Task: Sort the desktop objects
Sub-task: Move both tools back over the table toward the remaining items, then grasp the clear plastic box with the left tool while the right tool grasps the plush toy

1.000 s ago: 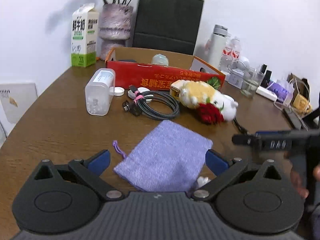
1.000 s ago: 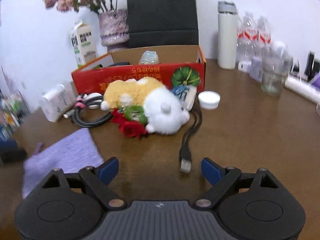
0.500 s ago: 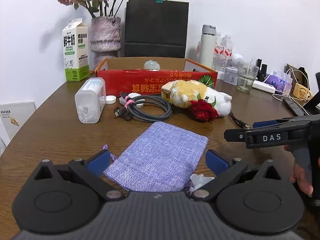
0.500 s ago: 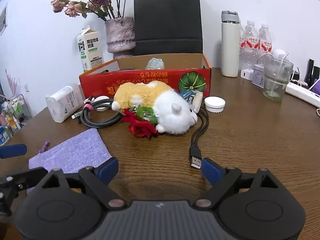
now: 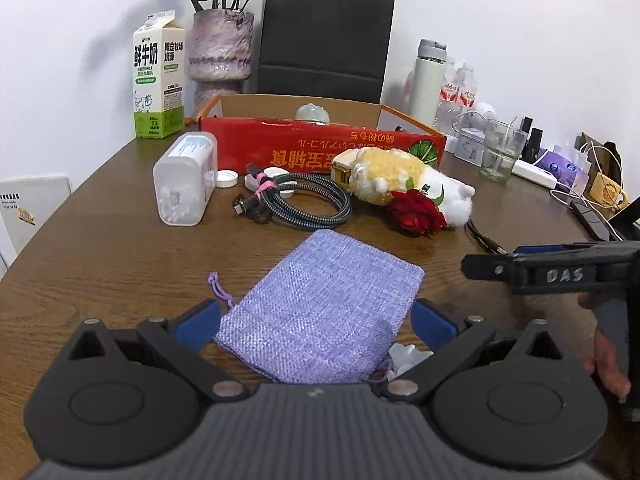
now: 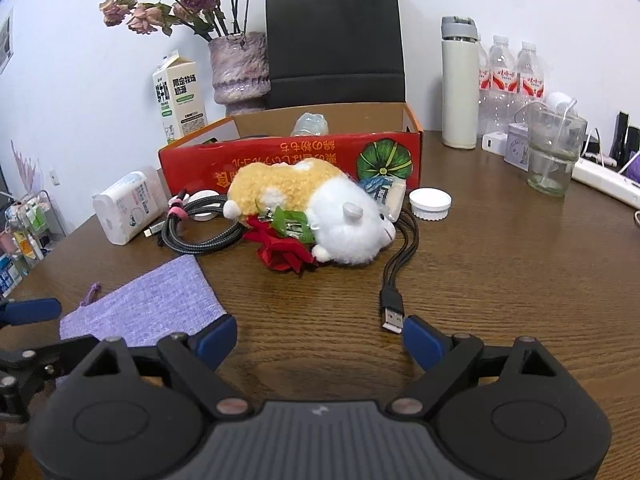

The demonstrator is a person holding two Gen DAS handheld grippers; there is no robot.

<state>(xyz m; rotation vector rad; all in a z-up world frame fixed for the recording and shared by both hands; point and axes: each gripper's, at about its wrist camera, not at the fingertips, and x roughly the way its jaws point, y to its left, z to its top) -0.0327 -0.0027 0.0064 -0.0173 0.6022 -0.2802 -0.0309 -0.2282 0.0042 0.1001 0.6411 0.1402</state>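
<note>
A purple cloth pouch lies on the brown table, its near end between the open fingers of my left gripper. It also shows in the right wrist view. Beyond it lie a coiled braided cable, a plush hamster with a red rose, and a clear plastic bottle on its side. A red cardboard box stands behind them. My right gripper is open and empty, with a black USB cable plug just ahead of its right finger.
A milk carton, flower vase and black paper bag stand at the back. A thermos, water bottles, a glass and a power strip sit at right. A white lid lies near the box.
Both grippers have drawn back and lifted slightly, so the table objects look farther off. The pouch stays between my left fingers. Both grippers stay open.
</note>
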